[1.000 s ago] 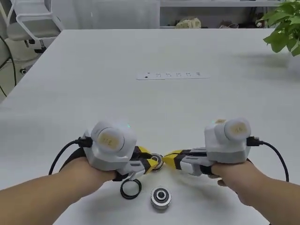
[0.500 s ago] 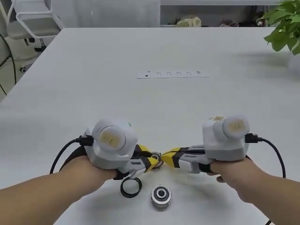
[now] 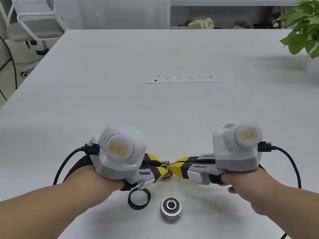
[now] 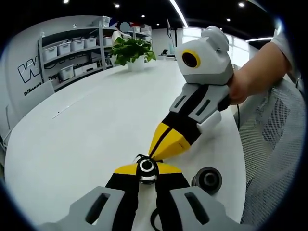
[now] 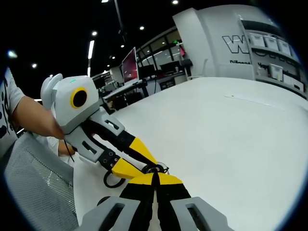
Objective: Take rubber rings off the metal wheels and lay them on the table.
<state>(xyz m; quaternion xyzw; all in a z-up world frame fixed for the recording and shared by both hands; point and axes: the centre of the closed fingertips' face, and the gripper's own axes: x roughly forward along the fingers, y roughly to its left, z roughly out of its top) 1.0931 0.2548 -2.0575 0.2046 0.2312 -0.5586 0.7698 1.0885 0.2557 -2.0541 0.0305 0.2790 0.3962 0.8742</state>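
In the left gripper view, the left gripper (image 4: 147,172) rises from the bottom centre. Its yellow-tipped jaws pinch a small metal wheel (image 4: 147,166) from either side. The wheel's silver hub faces the camera, so its axle points back along the jaws. A thin black rubber ring (image 4: 140,157) shows at the wheel's upper edge. The right gripper (image 4: 156,150) slants down from the upper right, its jaws pressed together with the tips at that ring. At lower right a second wheel (image 4: 207,179) lies flat on the white table (image 4: 86,120), hub up. A potted plant (image 4: 130,48) stands at the upper left.

In the right gripper view, the right gripper's own jaws are closed at the bottom centre, and a fine black loop shows at their tips. The left gripper reaches in from the left. Below it a loose ring (image 5: 109,182) lies on the table.

In the head view, the grippers meet tip to tip at lower centre, hiding most of the held wheel. Beneath them the loose ring lies flat, with the second wheel just to its right. A power strip (image 3: 183,78) lies at mid-frame, well apart.
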